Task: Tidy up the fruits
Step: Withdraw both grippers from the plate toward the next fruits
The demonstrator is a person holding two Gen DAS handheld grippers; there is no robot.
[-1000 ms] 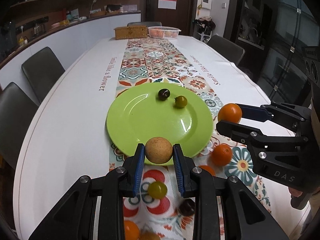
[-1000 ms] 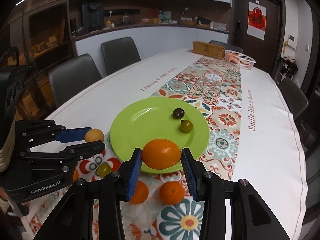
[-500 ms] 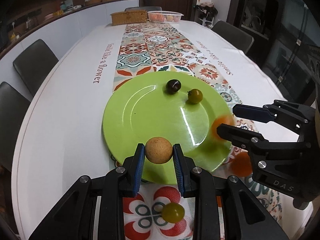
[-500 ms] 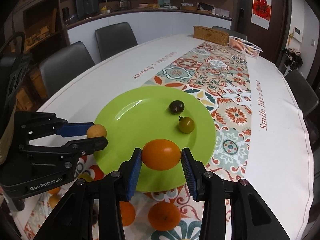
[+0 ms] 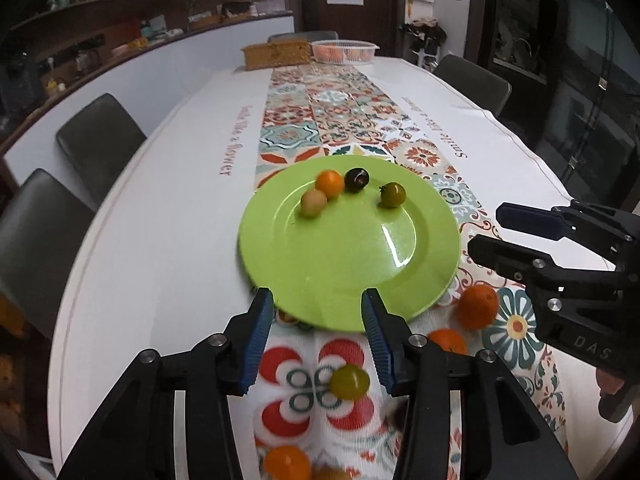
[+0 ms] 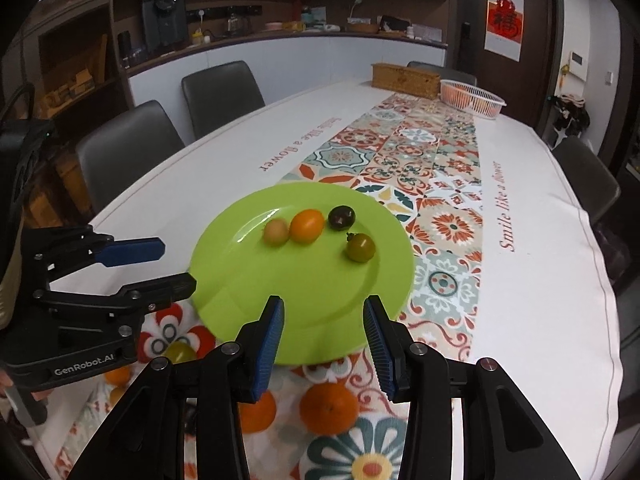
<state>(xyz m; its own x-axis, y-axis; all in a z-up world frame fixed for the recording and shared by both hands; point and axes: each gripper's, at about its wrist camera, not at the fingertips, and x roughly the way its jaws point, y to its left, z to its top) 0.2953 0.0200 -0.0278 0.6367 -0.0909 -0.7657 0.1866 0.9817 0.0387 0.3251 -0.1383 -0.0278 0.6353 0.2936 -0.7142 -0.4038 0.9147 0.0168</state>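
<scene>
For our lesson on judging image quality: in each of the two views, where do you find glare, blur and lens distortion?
Left wrist view: a white streak of glare on the green plate; the orange beside its rim is smeared by blur; the table edge bows like a barrel. Right wrist view: glare streaks near the tan fruit, which looks soft; the oranges in the foreground are blurred; dark corners ring both pictures.

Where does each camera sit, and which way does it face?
Left wrist: on the left gripper, looking forward and down at the green plate; its own jaws show, just opened, nothing between them; the right gripper enters from the right.
Right wrist: on the right gripper, facing the same plate; its own open, empty jaws show; the left gripper is at the left.
Shared: the plate, the orange fruit on it, the patterned runner.
</scene>
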